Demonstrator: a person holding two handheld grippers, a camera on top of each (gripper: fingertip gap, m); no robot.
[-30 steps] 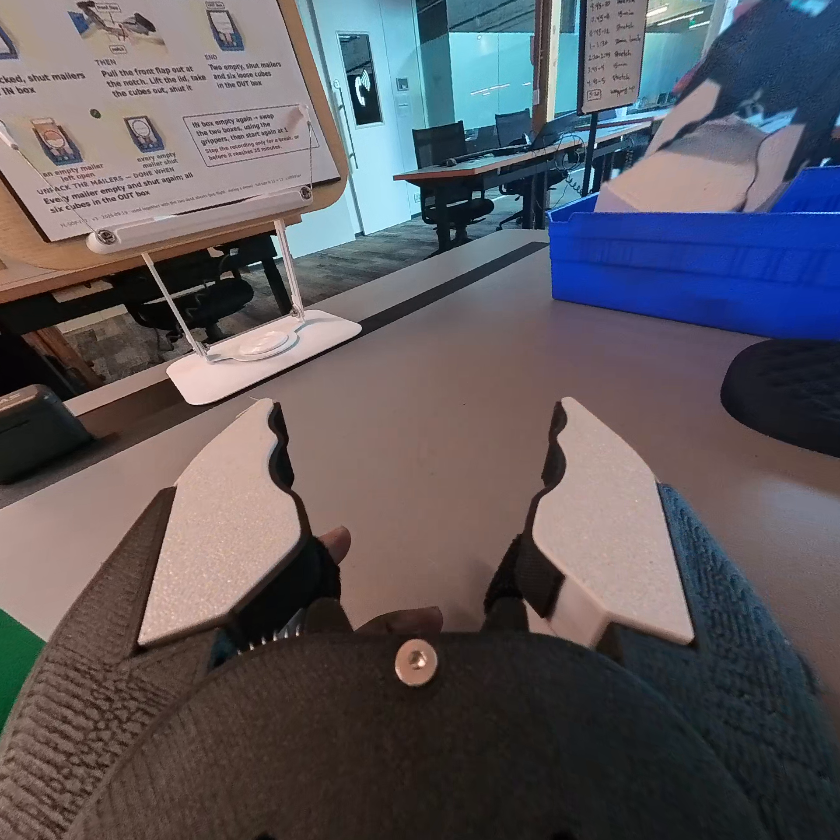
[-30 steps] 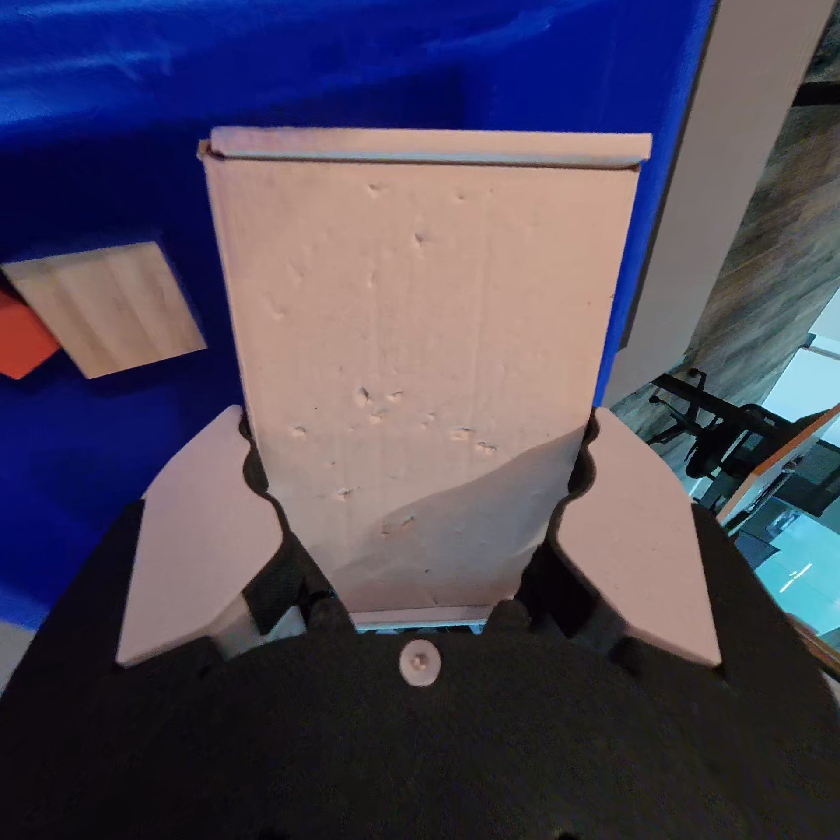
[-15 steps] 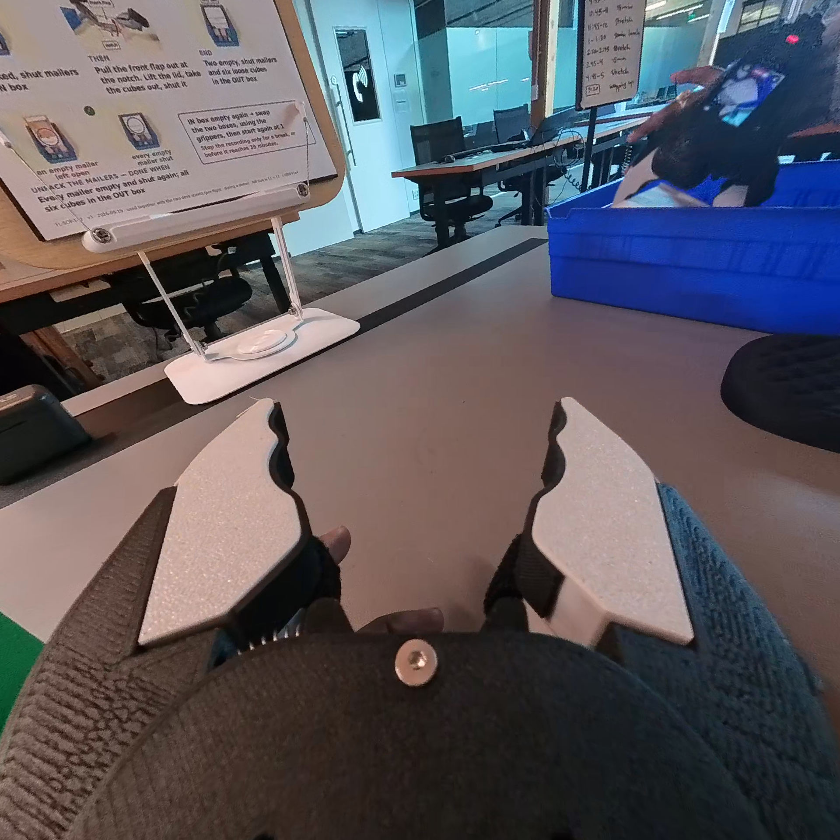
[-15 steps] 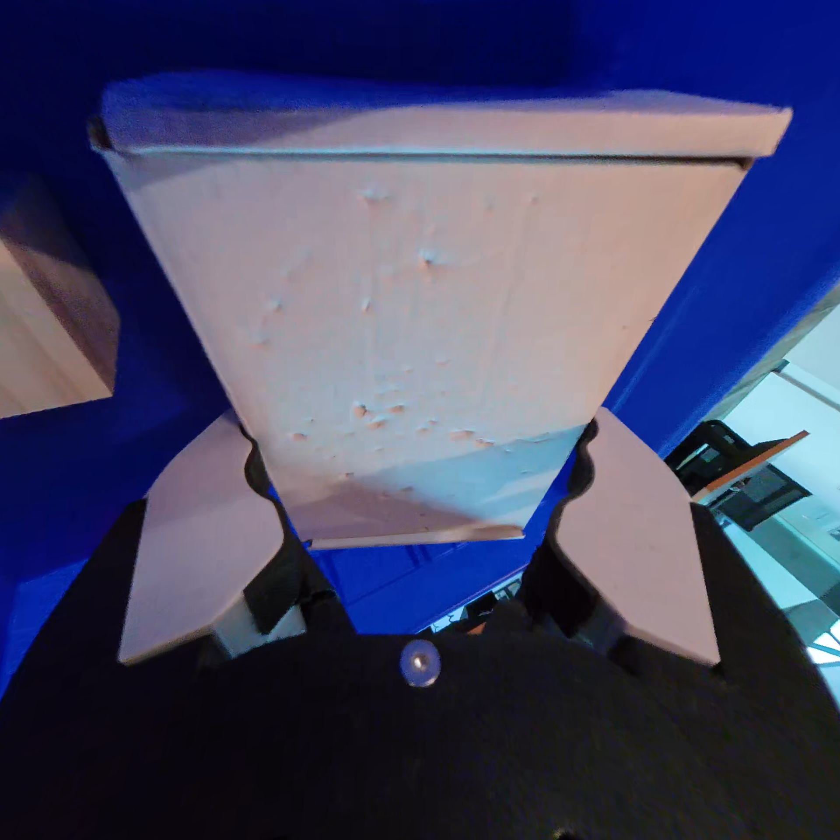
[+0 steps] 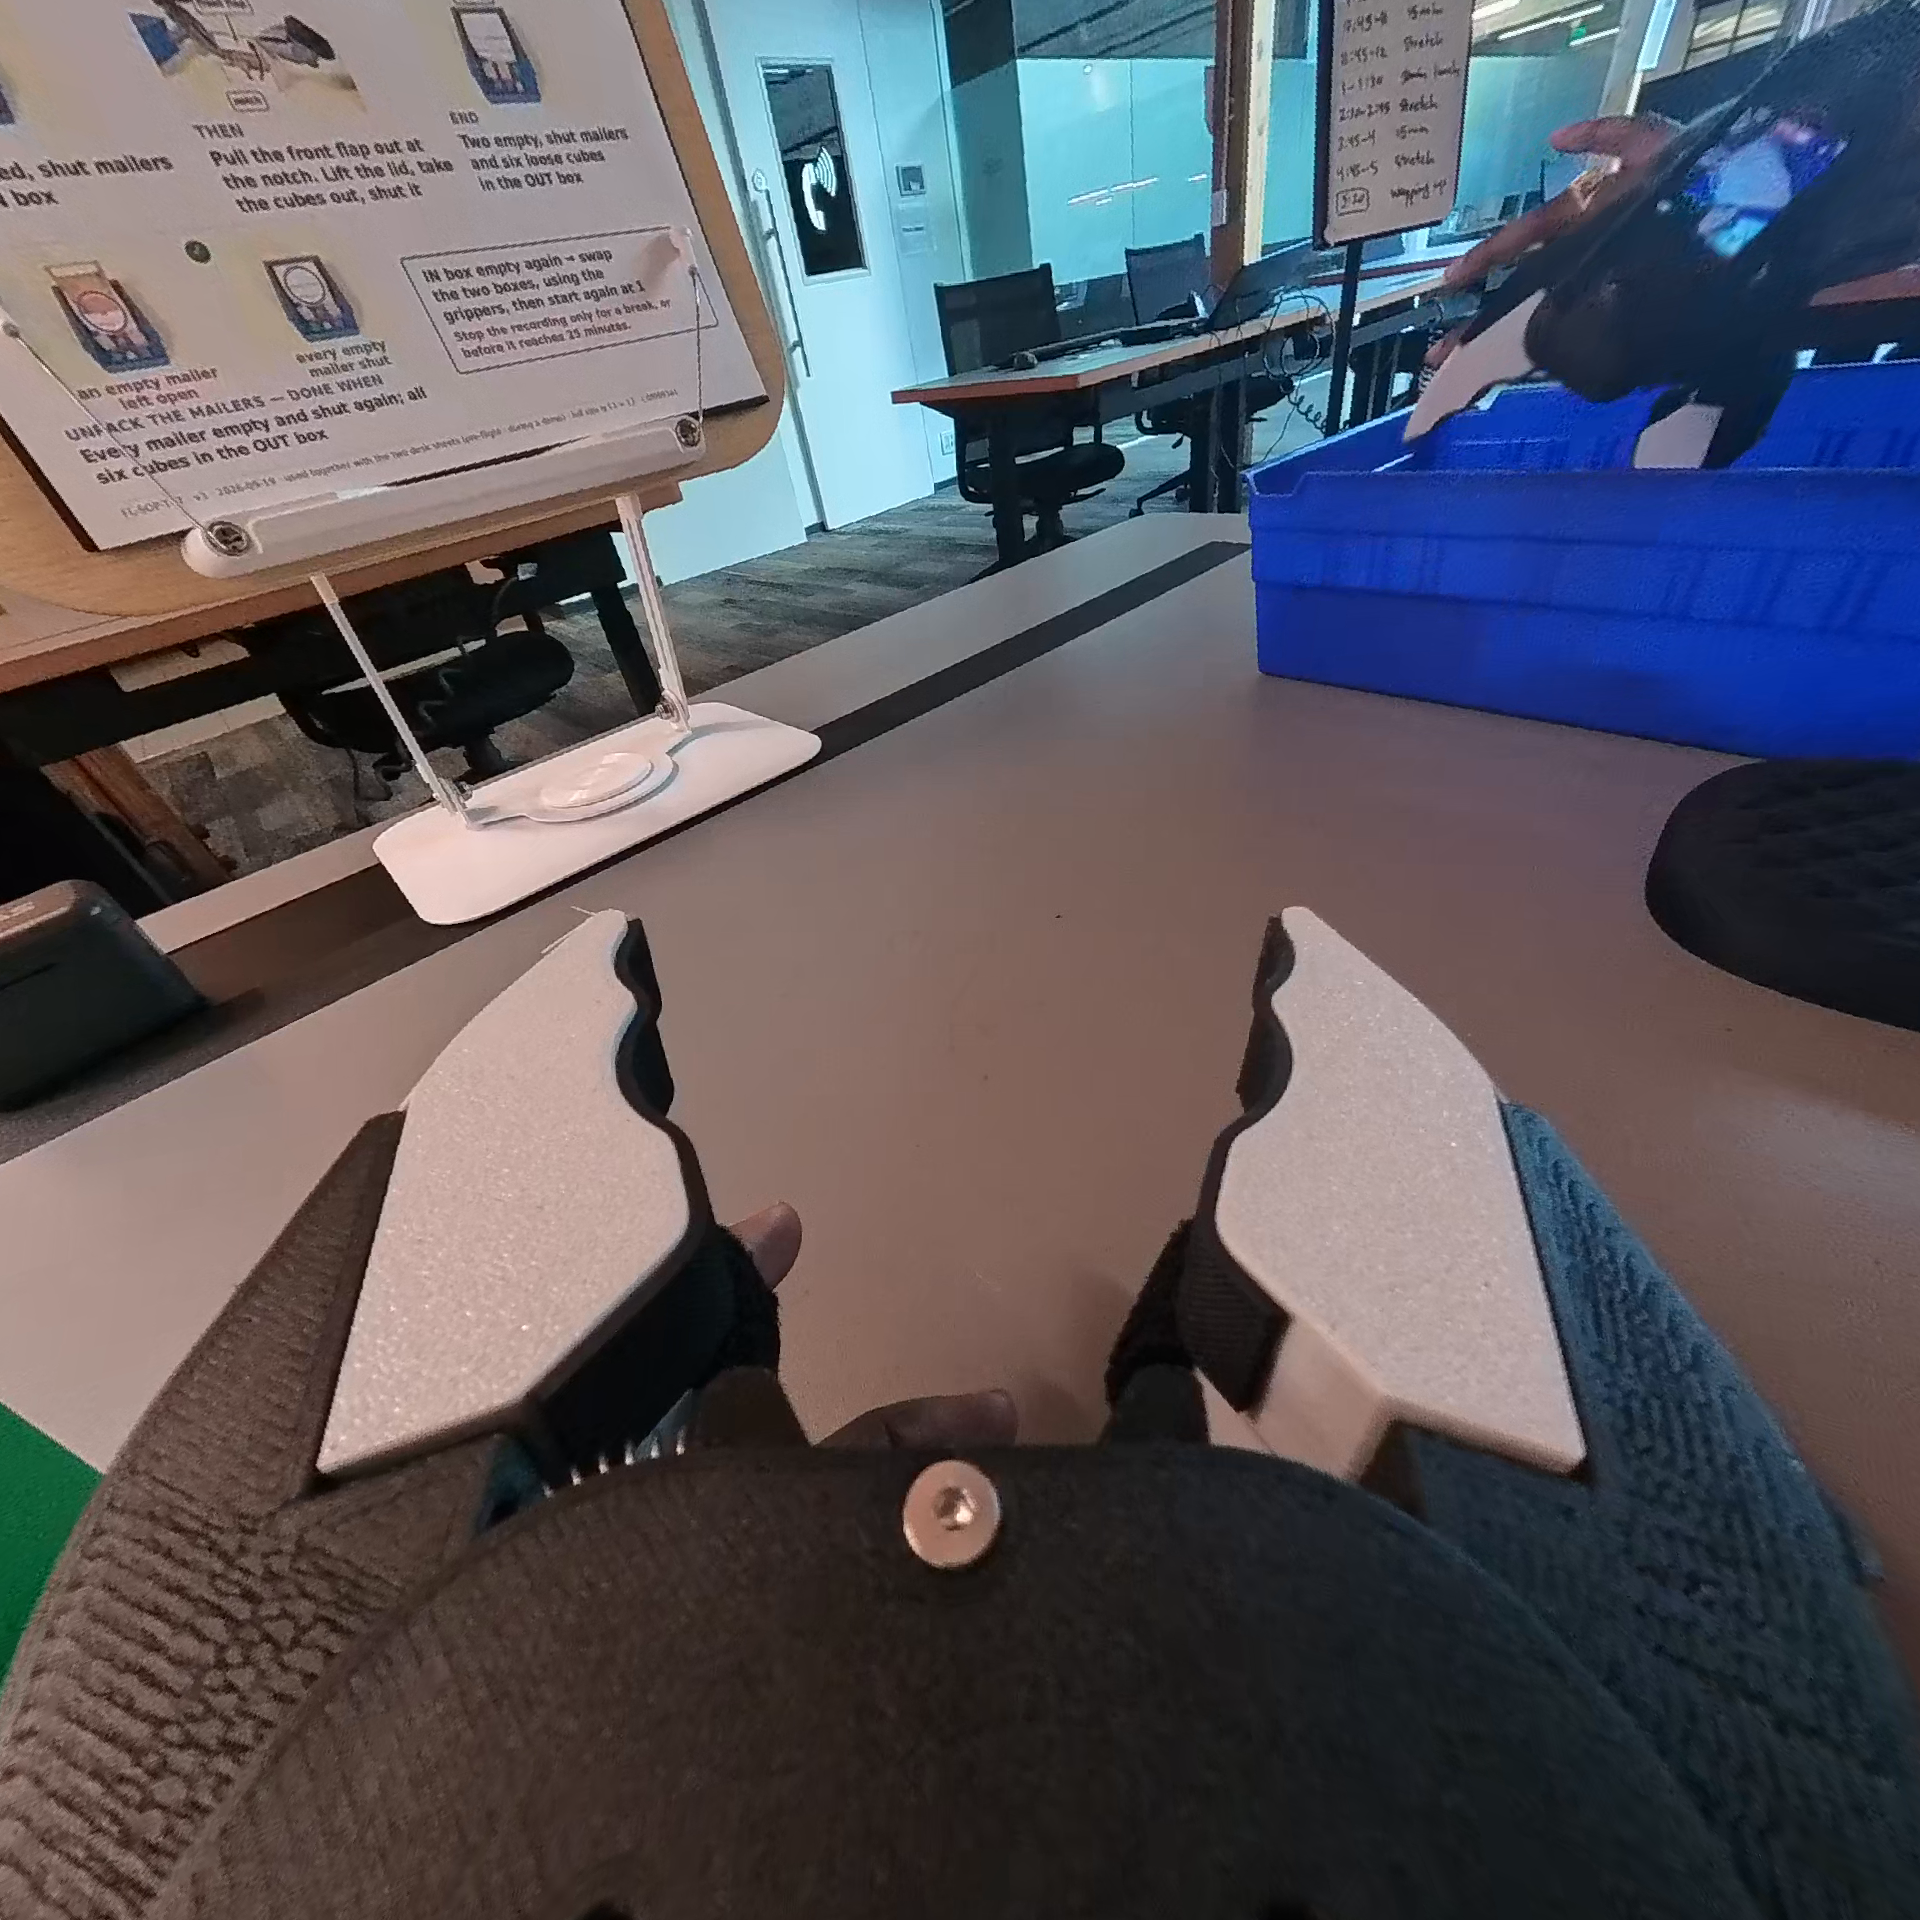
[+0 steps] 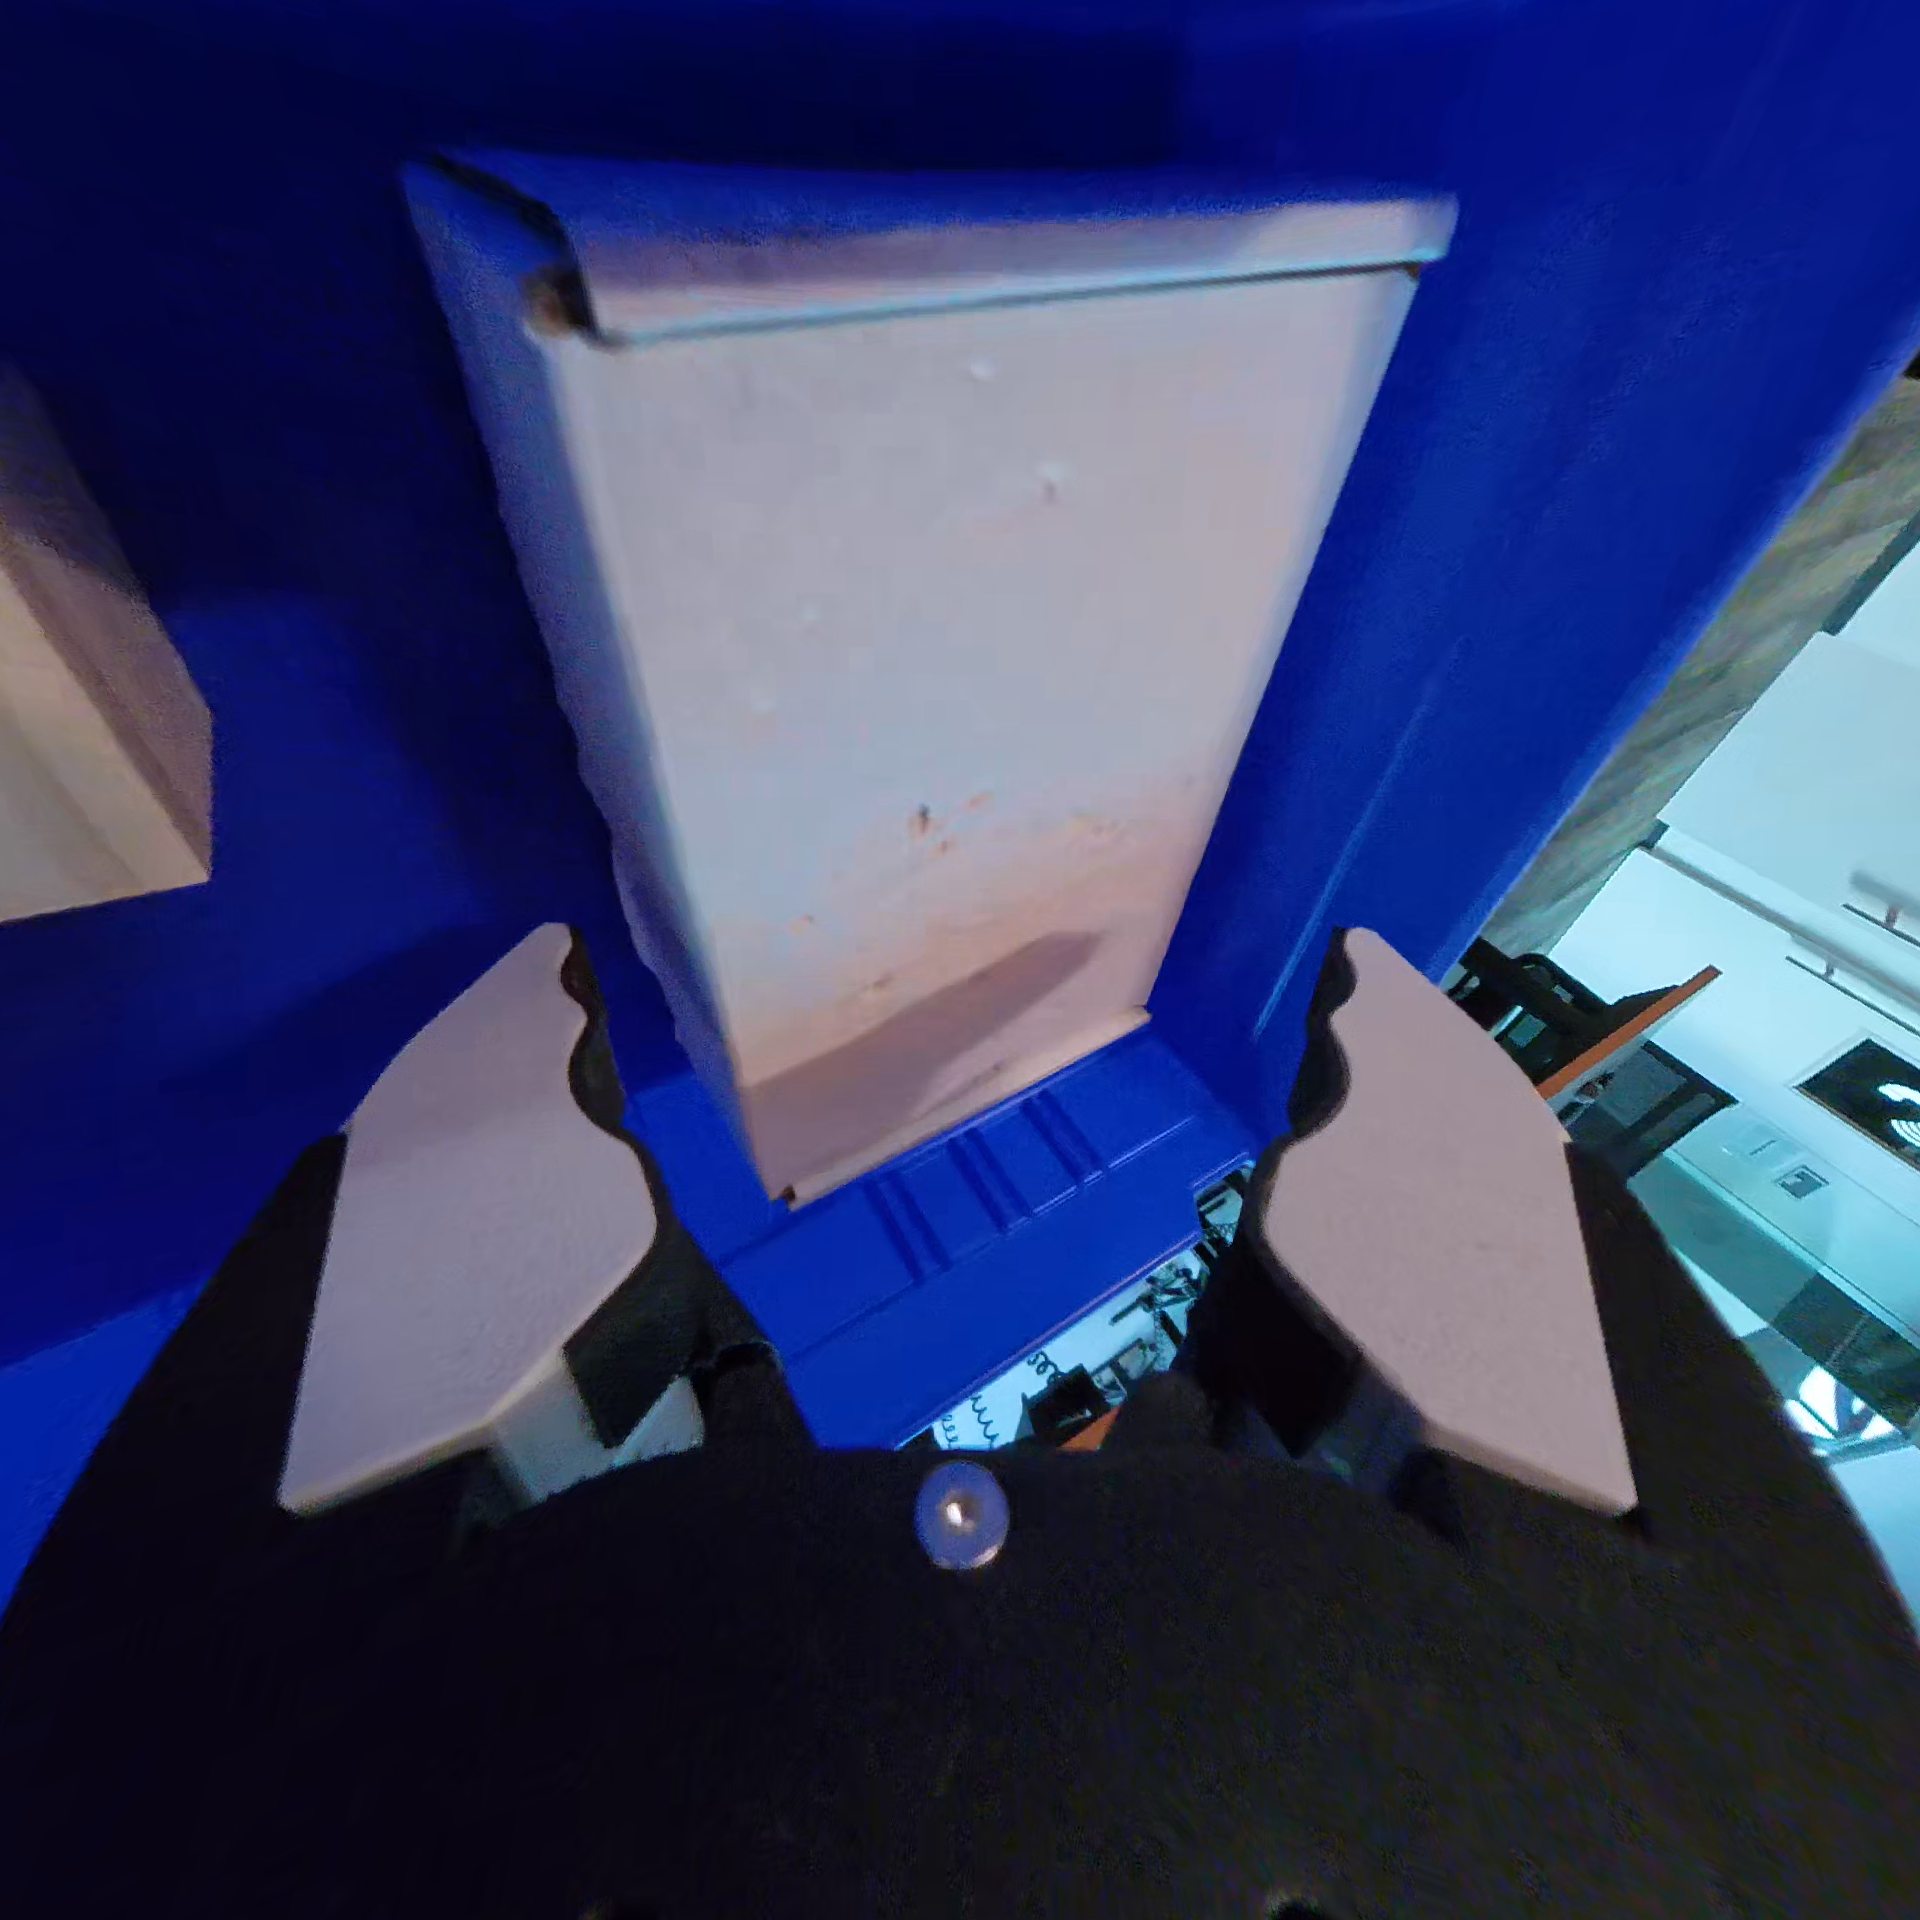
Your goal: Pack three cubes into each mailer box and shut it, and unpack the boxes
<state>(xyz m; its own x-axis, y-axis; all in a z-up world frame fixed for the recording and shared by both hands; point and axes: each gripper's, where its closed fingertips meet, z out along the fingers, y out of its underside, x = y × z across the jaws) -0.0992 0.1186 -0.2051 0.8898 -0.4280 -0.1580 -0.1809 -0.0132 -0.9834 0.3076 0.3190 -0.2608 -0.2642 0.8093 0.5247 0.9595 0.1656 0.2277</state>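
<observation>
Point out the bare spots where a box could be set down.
The grey table is bare ahead of the open left gripper, between the white stand base, blue plastic bin and black round pad. The bin is crowded: white mailer box, wooden cube.

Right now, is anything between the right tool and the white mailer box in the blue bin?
Nothing visible. The right tool is open, and the mailer box lies straight ahead of it inside the blue bin. A wooden cube sits off to the left.
</observation>
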